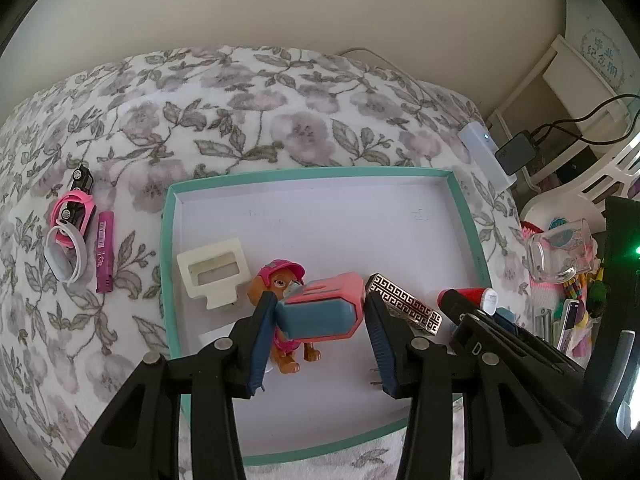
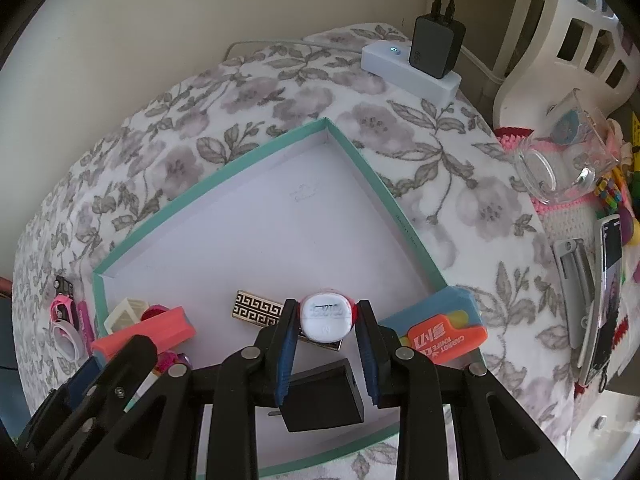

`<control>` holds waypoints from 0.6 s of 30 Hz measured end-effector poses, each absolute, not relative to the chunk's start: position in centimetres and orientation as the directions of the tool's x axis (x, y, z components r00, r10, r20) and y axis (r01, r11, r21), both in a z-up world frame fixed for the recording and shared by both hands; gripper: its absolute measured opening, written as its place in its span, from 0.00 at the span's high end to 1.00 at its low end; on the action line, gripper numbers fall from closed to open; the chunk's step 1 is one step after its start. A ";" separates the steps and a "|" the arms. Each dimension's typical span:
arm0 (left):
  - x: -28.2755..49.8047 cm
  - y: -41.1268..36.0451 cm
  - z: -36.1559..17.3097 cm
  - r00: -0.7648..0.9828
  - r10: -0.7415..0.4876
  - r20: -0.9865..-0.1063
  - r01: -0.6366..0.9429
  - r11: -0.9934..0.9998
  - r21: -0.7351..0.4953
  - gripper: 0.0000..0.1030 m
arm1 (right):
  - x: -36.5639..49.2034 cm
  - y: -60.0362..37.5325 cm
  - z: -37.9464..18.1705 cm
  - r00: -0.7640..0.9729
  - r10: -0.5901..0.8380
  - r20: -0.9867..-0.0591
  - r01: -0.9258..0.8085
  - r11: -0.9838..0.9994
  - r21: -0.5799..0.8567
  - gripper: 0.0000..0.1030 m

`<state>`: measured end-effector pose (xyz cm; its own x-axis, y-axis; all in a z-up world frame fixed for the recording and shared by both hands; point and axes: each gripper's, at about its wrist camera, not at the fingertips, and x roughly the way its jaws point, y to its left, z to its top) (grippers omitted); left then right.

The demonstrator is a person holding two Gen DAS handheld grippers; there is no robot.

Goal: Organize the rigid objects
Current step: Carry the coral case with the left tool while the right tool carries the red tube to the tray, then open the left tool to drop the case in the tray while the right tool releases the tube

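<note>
A teal-rimmed white tray point(image 1: 165, 240) lies on the flowered blanket; it also shows in the right wrist view point(image 2: 382, 184). My left gripper point(image 1: 320, 312) is shut on a pink and blue box point(image 1: 324, 308), held above the tray in front of a toy dog point(image 1: 280, 280). My right gripper point(image 2: 325, 316) is shut on a red and white cylinder point(image 2: 326, 316), held over the tray. In the tray lie a cream plastic frame point(image 1: 212, 272), a gold-patterned bar point(image 1: 404, 304) and a black plug block point(image 2: 322, 400).
Left of the tray lie a pink band with toy cars point(image 1: 74, 212) and a purple marker point(image 1: 105, 252). A blue and orange pack point(image 2: 440, 328) sits at the tray's right edge. A power strip point(image 2: 408, 68), a glass mug point(image 2: 568, 156) and a white basket point(image 2: 580, 40) stand at the right.
</note>
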<state>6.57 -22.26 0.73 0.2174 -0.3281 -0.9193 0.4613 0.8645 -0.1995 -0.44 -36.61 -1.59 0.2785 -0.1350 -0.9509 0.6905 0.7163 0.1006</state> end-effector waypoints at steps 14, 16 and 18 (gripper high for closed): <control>6.9 -21.7 1.7 0.227 -0.352 -0.908 0.456 0.862 -0.220 0.54 | -0.1 -36.2 -1.4 0.266 -0.144 -0.953 0.677 0.732 0.078 0.69; 7.0 -21.6 1.9 0.230 -0.356 -0.906 0.452 0.863 -0.225 0.54 | -0.1 -36.2 -1.2 0.267 -0.148 -0.952 0.675 0.734 0.076 0.69; 7.1 -21.4 2.1 0.236 -0.358 -0.904 0.447 0.865 -0.226 0.54 | 0.0 -36.1 -1.0 0.268 -0.152 -0.951 0.673 0.736 0.073 0.69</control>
